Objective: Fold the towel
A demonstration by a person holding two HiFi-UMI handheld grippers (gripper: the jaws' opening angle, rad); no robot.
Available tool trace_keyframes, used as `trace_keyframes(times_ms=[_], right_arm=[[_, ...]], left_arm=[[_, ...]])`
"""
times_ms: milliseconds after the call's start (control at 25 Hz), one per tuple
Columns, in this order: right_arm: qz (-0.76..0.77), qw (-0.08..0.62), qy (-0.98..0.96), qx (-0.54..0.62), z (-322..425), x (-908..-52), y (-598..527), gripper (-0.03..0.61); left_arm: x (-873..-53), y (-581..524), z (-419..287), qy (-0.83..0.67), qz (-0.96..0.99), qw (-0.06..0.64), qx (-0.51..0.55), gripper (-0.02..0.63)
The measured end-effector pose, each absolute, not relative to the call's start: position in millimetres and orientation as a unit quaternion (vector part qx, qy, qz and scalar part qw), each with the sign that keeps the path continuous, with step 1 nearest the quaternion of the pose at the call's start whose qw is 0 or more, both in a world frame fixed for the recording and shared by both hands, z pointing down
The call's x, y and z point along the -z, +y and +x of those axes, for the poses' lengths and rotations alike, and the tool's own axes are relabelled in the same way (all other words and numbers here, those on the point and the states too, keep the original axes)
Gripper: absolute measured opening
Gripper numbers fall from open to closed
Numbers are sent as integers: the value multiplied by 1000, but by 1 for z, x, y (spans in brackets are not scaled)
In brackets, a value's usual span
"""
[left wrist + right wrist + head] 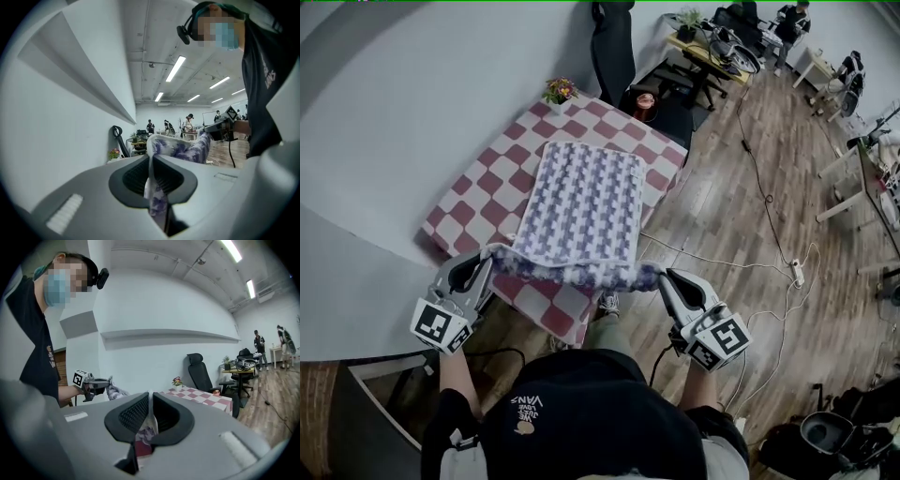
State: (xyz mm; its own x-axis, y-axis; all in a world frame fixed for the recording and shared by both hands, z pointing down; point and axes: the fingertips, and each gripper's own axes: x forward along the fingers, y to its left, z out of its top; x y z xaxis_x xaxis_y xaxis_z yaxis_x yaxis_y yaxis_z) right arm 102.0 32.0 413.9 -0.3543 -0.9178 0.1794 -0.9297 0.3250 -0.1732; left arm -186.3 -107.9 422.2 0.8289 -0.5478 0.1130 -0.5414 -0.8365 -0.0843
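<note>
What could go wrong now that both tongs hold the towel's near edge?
The left tongs and right tongs each pinch only a thin bit of towel, so a corner might slip out. The edge is bunched between them, so the fold could land crooked. Swung too far, it might bump the flower pot.

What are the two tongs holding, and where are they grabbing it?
Both hold the towel: the left tongs pinch its near left corner, the right tongs its near right corner.

The left hand-held gripper (152, 160) clamps the towel (180, 149), stretched ahead-right to the right hand-held gripper (224, 127).
</note>
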Motion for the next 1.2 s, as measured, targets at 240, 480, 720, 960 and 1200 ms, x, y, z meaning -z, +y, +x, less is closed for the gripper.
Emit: trace_keyframes(times_ms=[240, 480, 720, 960, 1200], right_arm=[[600, 31, -792, -113, 147, -434, -38, 34], [628, 56, -769, -107, 192, -458, -110, 34], [635, 92, -760, -105, 226, -496, -170, 34], [634, 97, -758, -119, 250, -530, -226, 34], [642, 115, -749, -116, 272, -555, -279, 34]], left_arm=[[-441, -176, -145, 338, -938, 6, 77, 25], [-467, -237, -108, 378, -921, -15, 97, 25], [-495, -298, -73, 411, -903, -18, 128, 25], [-511, -352, -49, 462, -874, 4, 149, 25], [-539, -403, -25, 470, -861, 21, 191, 25]])
